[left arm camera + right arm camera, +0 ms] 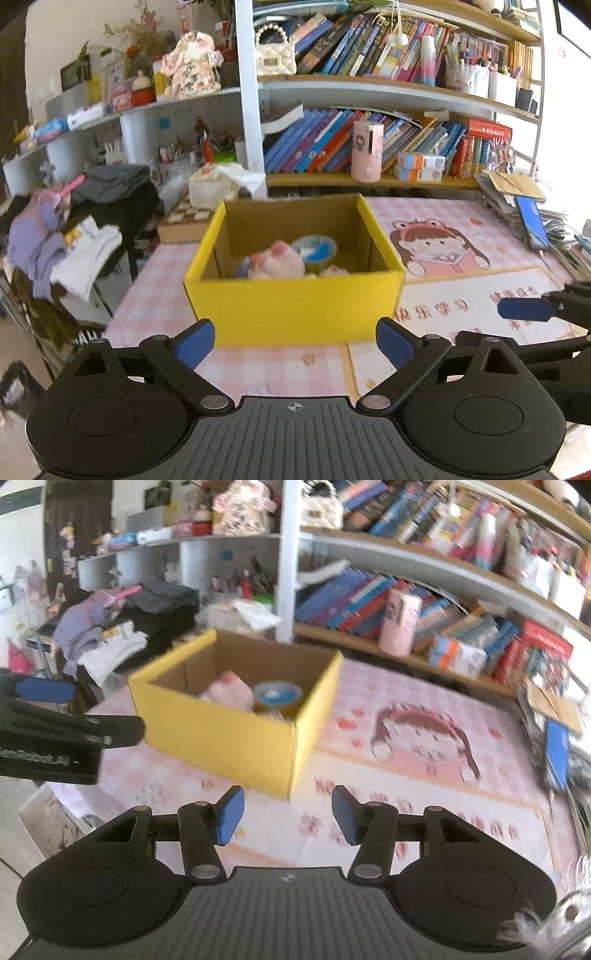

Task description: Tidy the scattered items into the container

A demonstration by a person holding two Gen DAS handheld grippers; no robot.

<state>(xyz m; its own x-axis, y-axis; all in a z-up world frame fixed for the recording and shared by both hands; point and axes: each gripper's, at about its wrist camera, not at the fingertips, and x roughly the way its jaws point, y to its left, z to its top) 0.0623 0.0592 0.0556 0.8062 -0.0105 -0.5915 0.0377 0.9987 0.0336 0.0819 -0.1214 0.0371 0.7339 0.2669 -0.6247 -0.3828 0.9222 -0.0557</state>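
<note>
- The left claw [295, 341] hovers empty, blue pads spread wide, above the near edge of the pink checked surface [155, 295].
- The open yellow cardboard box [295, 306] stands on the surface towards its back left corner, just ahead of the left claw.
- Inside the box lie a pink plush toy [275, 260] and a blue tape roll [314, 249], touching.
- The right claw [288, 819] is spread and empty too, over the surface's near edge, right of the box.

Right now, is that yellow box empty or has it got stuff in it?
Not empty: the open yellow box holds a pink plush toy and a tape roll.
</note>
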